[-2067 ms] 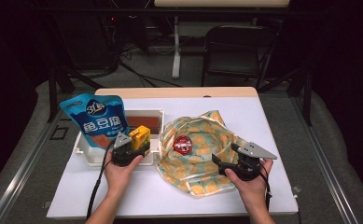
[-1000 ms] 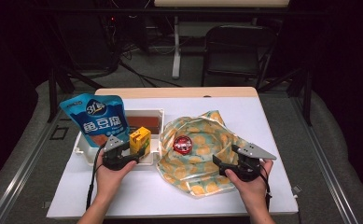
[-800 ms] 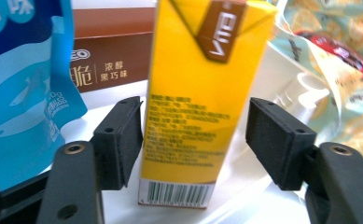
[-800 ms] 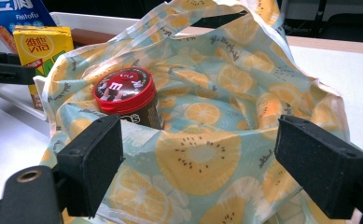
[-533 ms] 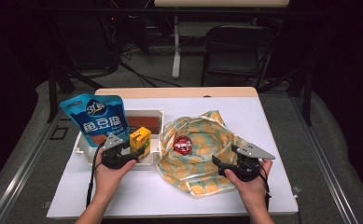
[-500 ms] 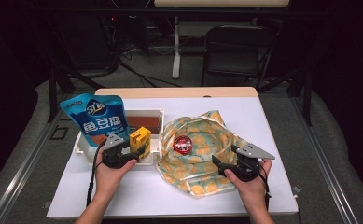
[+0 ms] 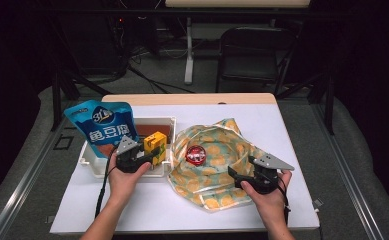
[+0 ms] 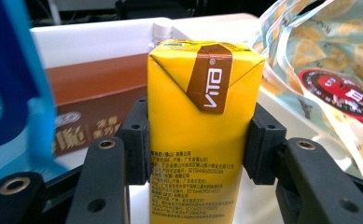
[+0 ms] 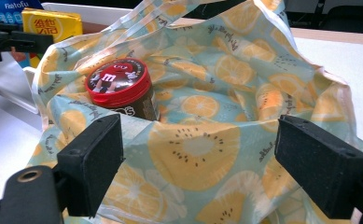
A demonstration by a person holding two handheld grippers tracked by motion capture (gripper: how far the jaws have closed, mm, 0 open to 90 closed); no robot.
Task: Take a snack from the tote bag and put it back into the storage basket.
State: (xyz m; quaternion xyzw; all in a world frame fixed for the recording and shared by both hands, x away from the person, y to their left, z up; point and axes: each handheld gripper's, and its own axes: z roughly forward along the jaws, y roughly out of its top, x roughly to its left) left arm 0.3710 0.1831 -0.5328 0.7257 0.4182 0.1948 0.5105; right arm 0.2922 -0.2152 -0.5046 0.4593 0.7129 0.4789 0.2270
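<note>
High view, table: white table top (image 7: 292,130), white tray (image 7: 154,121) at 9 o'clock of centre, fruit-print bag (image 7: 217,165) at about 5 o'clock of centre.
Left gripper (image 7: 143,154): at tray's near right part; jaws had just been closing, pads now pressed on both sides of yellow drink carton (image 7: 155,145).
Left gripper view, carton: yellow drink carton (image 8: 200,135) upright, brown "VITA" strip over its top, black pads against left and right faces.
Tray contents: blue snack pouch (image 7: 99,127) leaning at 9 o'clock of carton, brown box (image 8: 93,109) behind carton at 11 o'clock.
Right gripper (image 7: 242,177): at bag's near right edge, 4 o'clock of the jar.
Right gripper view, jaws: right gripper (image 9: 200,175) jaws wide apart, bag fabric between them, pads not pressing it.
Bag contents: red-lidded jar (image 9: 121,88) sat inside fruit-print bag (image 9: 244,107), at 11 o'clock of the jaws.
</note>
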